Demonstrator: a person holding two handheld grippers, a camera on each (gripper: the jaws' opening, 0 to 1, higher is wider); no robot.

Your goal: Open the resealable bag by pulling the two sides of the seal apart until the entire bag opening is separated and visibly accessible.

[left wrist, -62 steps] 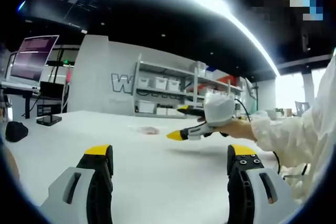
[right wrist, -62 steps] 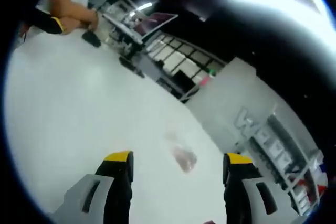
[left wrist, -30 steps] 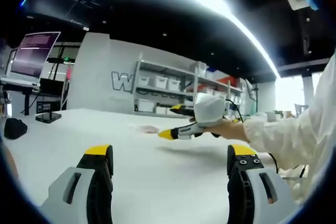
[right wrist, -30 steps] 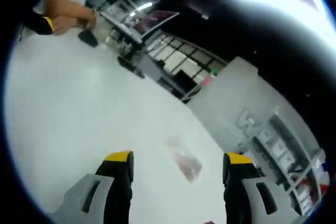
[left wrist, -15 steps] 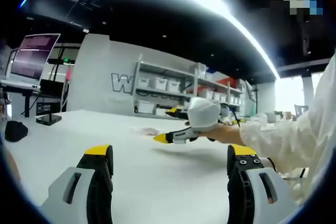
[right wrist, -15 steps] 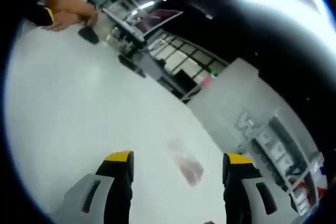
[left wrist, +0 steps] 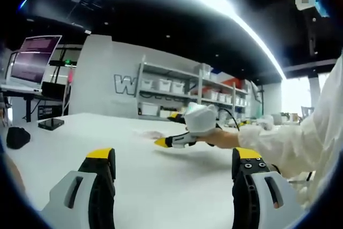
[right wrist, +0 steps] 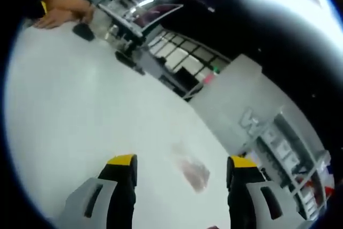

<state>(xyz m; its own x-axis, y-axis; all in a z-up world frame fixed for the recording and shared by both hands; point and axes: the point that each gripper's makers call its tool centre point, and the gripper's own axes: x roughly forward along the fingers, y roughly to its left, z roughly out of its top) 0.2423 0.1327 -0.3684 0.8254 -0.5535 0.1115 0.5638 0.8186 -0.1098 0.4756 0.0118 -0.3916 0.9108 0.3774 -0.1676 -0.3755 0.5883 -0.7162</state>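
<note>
On the table (right wrist: 80, 105), one bag (right wrist: 192, 172).

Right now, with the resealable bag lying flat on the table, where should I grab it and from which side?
Judging loosely, take the resealable bag by its near edge, coming low from the right hand-held gripper side. It lies flat on the white table, so only an edge offers purchase; the seal itself is too blurred to locate.

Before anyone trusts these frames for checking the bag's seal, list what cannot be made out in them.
- Resealable bag, right gripper view: too small and blurred to tell whether the seal is shut or what is inside.
- The same bag, left gripper view: a faint, distant patch, with the right claw crossing in front of it.
- Table: its far edge is cut off by the view's edge.
</note>
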